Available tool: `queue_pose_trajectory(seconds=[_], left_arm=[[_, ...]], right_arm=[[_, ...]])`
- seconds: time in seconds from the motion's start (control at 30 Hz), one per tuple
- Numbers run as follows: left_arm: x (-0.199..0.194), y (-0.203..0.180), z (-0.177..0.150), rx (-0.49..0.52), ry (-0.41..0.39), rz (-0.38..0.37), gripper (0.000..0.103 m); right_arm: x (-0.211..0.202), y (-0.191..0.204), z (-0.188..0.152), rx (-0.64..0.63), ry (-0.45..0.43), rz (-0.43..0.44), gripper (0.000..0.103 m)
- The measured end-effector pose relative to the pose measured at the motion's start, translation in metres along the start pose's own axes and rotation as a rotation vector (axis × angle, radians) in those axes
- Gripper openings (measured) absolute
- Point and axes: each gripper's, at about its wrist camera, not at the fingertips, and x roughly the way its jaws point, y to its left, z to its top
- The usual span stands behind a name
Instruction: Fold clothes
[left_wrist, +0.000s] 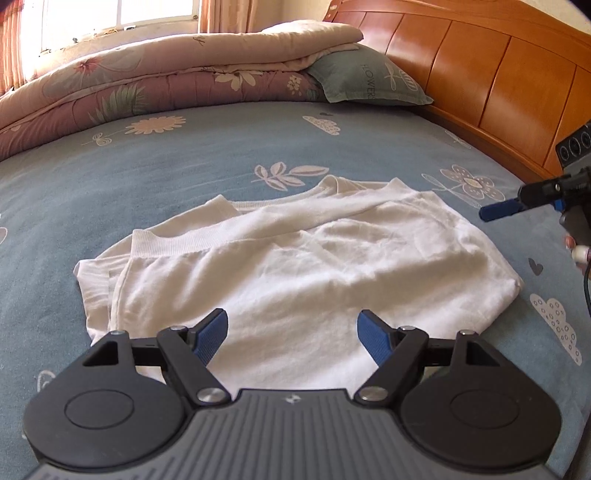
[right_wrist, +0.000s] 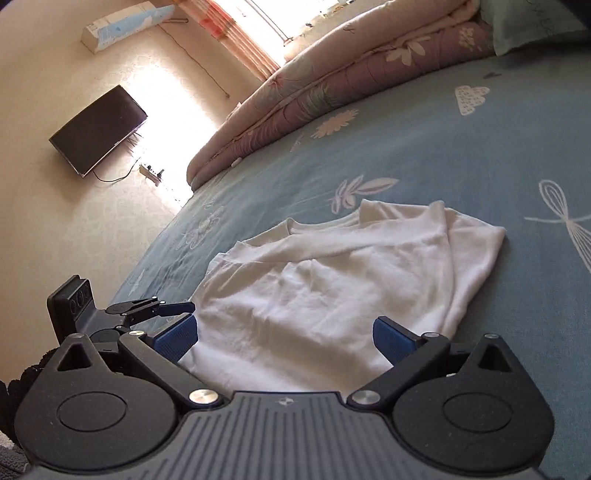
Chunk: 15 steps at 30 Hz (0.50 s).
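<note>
Just in front of the left gripper, between and beyond its wide-open, empty jaws, lies the white shirt, already folded into a loose bundle on the blue bedsheet. To its right the right gripper hovers over the same shirt, jaws also spread wide and holding nothing. For a good next fold, I think each gripper should pinch one near corner, lift together and lay the cloth over evenly, smoothing wrinkles. I see no basket or other container here.
</note>
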Motion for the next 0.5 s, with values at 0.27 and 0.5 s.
queue_pose_trajectory(seconds=[0.27, 0.5], left_arm=[[0.031, 0.048, -0.017, -0.143, 0.03, 0.024, 0.077], [-0.002, 0.046, -0.028, -0.104, 0.011, 0.003, 0.079]], right_arm=[[0.056, 0.0, -0.027, -0.044, 0.046, -0.1, 0.103], [0.055, 0.021, -0.031, -0.089, 0.018, -0.148, 0.103]])
